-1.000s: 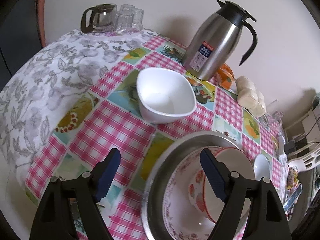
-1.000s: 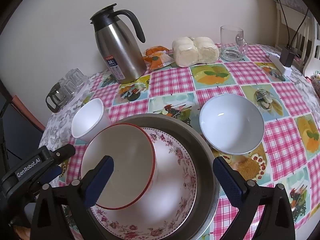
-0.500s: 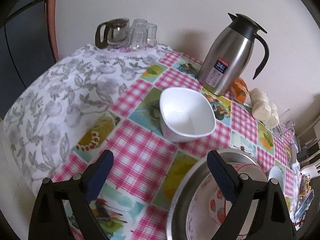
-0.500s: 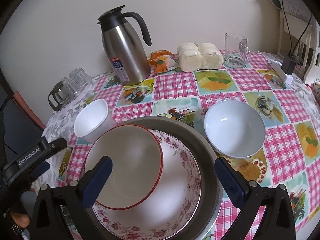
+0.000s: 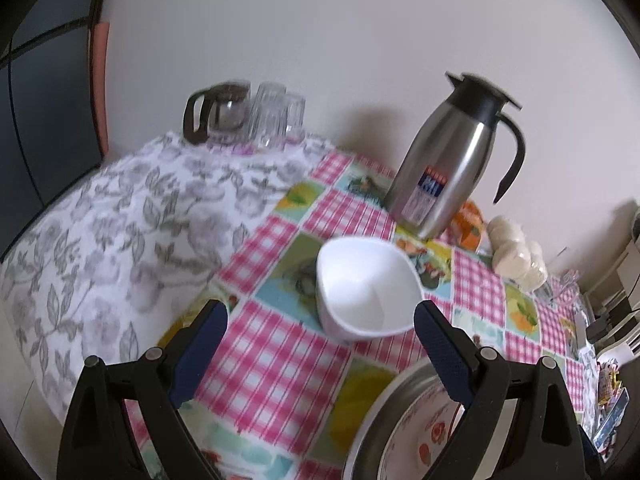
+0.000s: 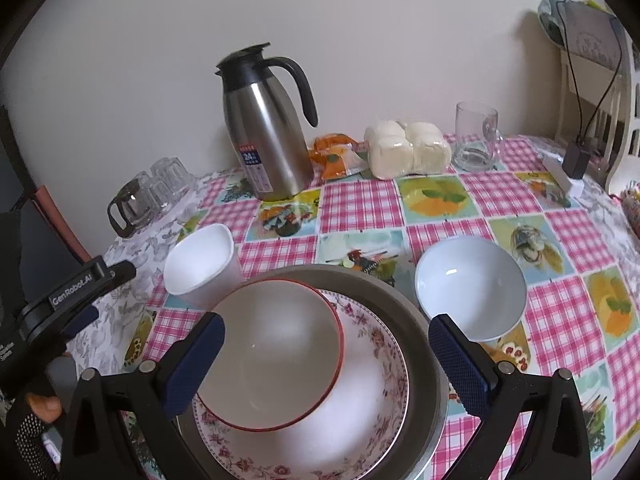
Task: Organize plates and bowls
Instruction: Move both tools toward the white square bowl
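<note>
A red-rimmed white bowl (image 6: 272,352) sits inside a floral bowl (image 6: 360,412), which sits in a metal basin (image 6: 424,344). My right gripper (image 6: 326,350) is open and empty above this stack. A square white bowl (image 5: 366,290) stands on the table ahead of my left gripper (image 5: 320,340), which is open, empty and above the table; this bowl also shows in the right wrist view (image 6: 200,266). A round white bowl (image 6: 470,286) stands to the right of the basin. The basin's rim (image 5: 384,408) and floral bowl (image 5: 424,440) show at the lower right of the left wrist view.
A steel thermos jug (image 6: 266,128) stands at the back by the wall. A glass pot and tumblers (image 6: 152,196) are back left. Wrapped buns (image 6: 408,150), an orange packet (image 6: 336,156) and a glass mug (image 6: 476,142) are back right. A chair (image 6: 596,92) stands far right.
My left gripper has pulled back and to the left, away from the basin, and now faces the square white bowl. My right gripper has risen slightly over the stack.
</note>
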Tool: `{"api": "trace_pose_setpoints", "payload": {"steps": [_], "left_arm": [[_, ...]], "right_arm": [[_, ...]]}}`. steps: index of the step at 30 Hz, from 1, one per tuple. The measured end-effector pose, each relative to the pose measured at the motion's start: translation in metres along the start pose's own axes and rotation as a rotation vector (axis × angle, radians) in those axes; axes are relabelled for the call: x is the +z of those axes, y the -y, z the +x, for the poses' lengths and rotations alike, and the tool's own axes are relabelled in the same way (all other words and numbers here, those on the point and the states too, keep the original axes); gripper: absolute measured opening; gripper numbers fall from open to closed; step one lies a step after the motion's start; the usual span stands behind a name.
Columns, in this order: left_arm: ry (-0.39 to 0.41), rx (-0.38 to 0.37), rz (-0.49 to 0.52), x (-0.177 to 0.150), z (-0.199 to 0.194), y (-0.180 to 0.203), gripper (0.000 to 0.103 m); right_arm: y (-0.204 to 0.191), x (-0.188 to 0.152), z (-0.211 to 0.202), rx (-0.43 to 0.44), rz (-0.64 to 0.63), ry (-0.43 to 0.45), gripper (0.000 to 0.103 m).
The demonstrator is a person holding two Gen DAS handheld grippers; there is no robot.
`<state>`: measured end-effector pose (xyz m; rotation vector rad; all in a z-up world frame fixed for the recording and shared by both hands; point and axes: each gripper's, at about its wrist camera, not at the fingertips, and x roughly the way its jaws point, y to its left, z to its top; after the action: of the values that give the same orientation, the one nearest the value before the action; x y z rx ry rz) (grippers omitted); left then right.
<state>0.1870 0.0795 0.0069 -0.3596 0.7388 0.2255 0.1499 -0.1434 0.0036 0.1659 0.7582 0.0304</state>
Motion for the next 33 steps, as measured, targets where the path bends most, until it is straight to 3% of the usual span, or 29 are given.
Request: {"api": "trace_pose_setpoints", "payload": {"steps": [5,12,20,29,33], "left_arm": [[0.048,-0.021,0.009,0.005,0.000,0.000,0.095],[0.048,-0.074,-0.013,0.009,0.011,-0.006,0.095],[0.025,-0.132,-0.045,0.018,0.022,-0.010,0.095],[0.028,-0.106,-0.017,0.025,0.030,-0.008,0.095],[-0.010,-0.108,-0.044,0.028,0.039,-0.015,0.095]], "right_arm": [[-0.005,0.003,0.000,0.004,-0.014,-0.009,0.103],[-0.018,0.009,0.004,0.005,-0.059,-0.033,0.103],[-0.037,0.039,0.005,-0.016,-0.108,-0.054,0.103],[-0.056,0.073,0.023,-0.033,-0.112,-0.118,0.103],[-0.060,0.082,0.033,-0.035,-0.090,-0.158,0.103]]}}
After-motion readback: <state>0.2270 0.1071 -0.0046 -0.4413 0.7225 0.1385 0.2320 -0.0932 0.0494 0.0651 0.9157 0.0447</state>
